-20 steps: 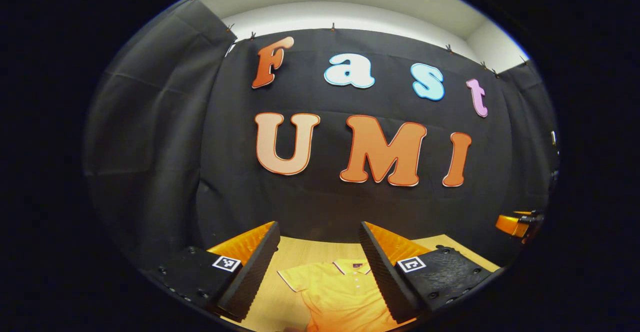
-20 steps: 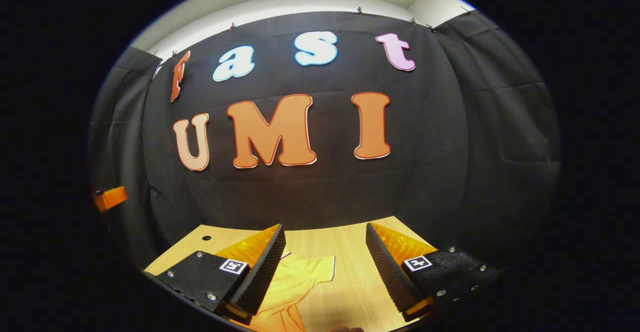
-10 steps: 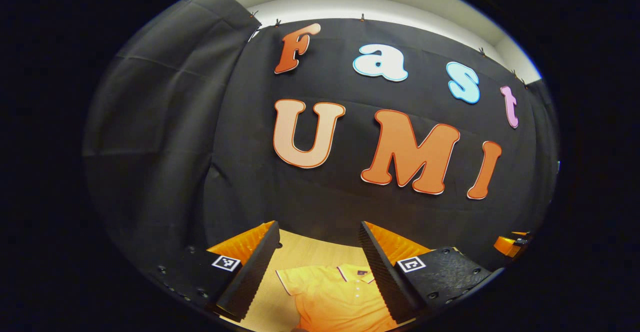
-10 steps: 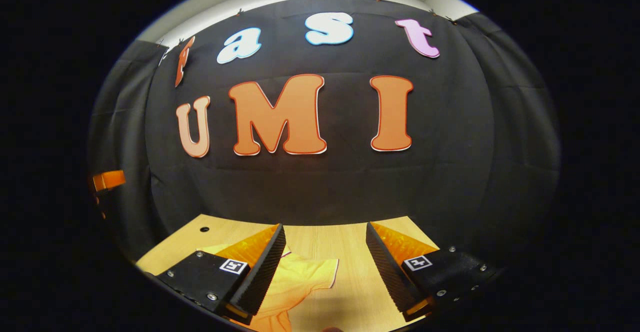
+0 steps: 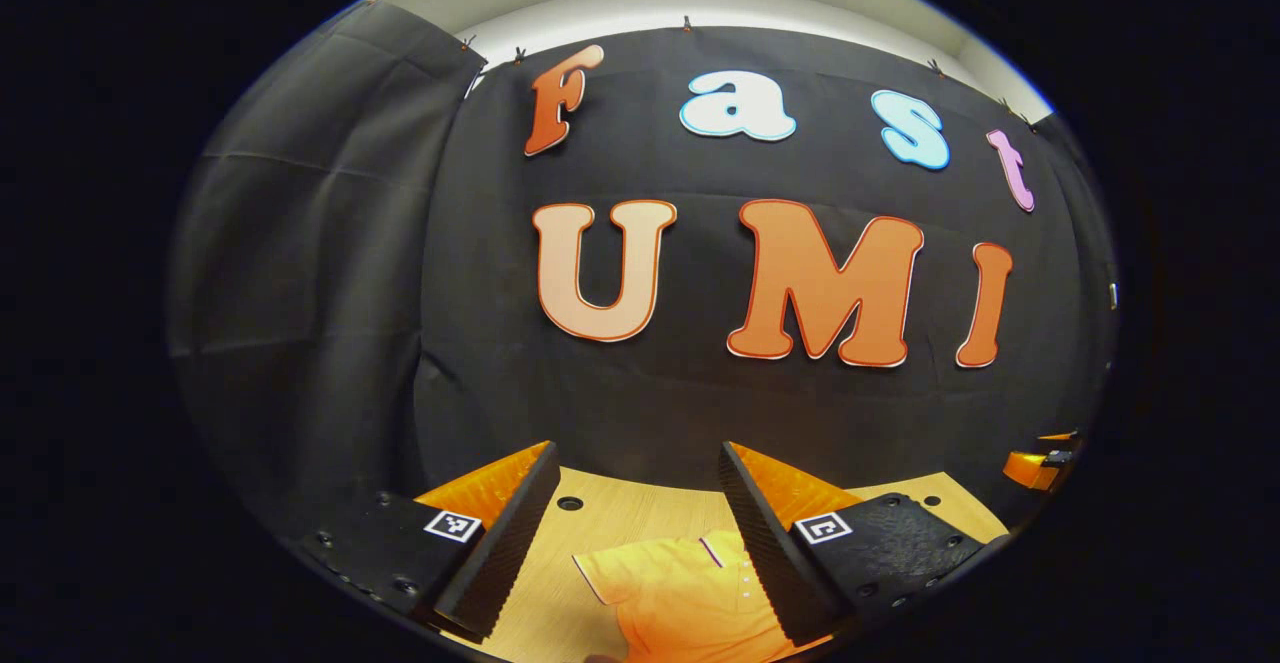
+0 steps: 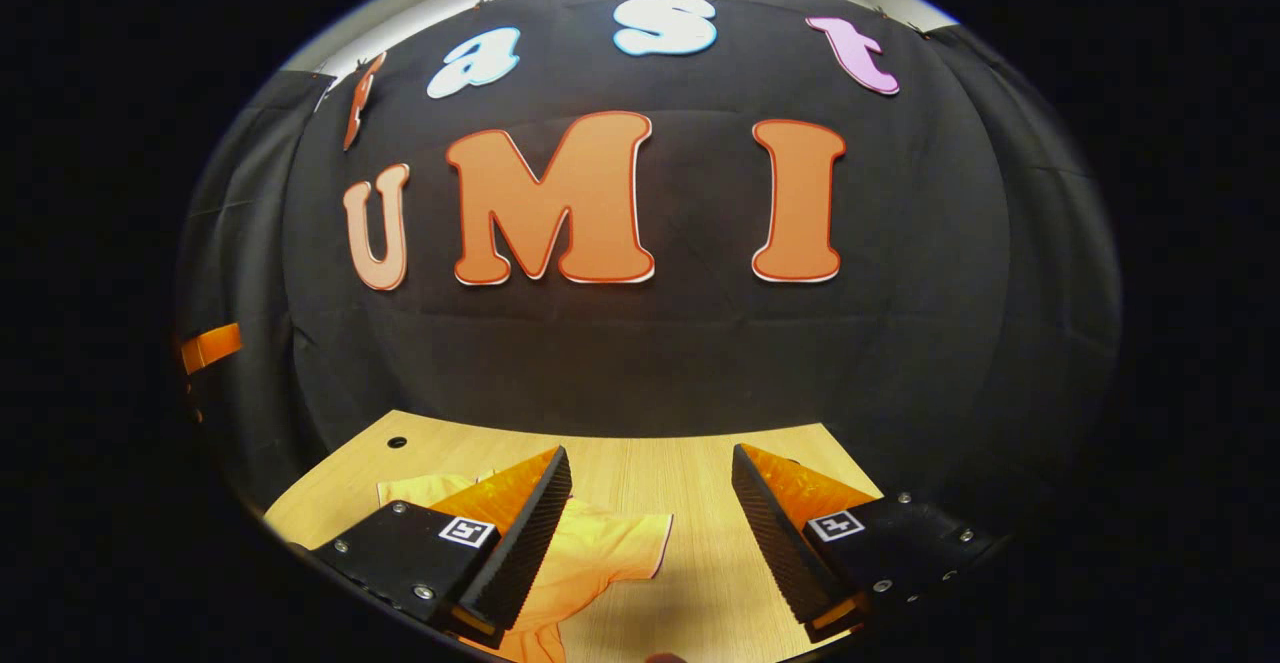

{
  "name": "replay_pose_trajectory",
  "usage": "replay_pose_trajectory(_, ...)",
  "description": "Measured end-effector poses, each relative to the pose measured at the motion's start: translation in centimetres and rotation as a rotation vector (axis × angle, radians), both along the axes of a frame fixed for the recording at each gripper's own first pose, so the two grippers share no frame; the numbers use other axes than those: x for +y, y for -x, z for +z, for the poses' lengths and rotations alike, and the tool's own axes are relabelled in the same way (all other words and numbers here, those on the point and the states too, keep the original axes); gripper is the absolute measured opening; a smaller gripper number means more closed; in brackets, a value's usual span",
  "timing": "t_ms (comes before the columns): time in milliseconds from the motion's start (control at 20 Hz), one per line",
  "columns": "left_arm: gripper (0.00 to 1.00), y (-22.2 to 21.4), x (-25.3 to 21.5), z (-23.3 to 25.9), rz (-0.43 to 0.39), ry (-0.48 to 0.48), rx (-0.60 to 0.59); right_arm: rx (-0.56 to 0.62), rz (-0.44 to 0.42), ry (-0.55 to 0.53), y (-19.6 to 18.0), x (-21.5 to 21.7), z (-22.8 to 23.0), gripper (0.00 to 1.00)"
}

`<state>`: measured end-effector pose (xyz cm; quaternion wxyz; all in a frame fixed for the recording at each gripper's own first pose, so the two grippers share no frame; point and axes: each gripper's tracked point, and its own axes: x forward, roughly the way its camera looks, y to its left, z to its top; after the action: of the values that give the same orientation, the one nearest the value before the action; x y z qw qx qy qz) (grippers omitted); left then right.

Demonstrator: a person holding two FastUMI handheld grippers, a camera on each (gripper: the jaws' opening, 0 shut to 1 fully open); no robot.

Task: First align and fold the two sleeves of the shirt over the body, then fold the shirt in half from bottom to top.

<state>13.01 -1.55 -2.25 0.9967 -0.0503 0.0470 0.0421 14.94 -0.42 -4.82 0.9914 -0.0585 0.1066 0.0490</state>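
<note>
The left gripper (image 5: 635,523) and right gripper (image 6: 650,528) hover with fingers spread apart, empty, above the orange short-sleeved polo shirt (image 5: 680,598) lying flat on the light wooden table (image 6: 690,463).

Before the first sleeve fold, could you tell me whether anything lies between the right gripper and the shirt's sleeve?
Nothing visible does. The right gripper is open above the sleeve, which lies spread on bare table between its fingers.
</note>
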Motion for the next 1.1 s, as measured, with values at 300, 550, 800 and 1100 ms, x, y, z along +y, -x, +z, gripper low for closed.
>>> replay_pose_trajectory(300,0.98,-3.1,-0.4,-1.2,-0.069,-0.013,0.025,0.162,-0.097,-0.074,-3.3,-1.6,-3.0,0.98)
replay_pose_trajectory(550,0.98,-4.1,1.3,-3.6,-0.083,-0.008,0.066,0.323,-0.156,0.006,-6.3,-2.9,-7.1,0.98)
replay_pose_trajectory(800,0.98,-4.8,3.7,-4.1,-0.061,-0.051,0.069,0.503,-0.155,-0.002,-10.2,-1.6,-12.4,0.98)
replay_pose_trajectory(1100,0.98,-5.4,7.3,-4.9,0.001,-0.071,0.089,0.812,-0.185,-0.012,-11.4,-1.6,-21.9,0.99)
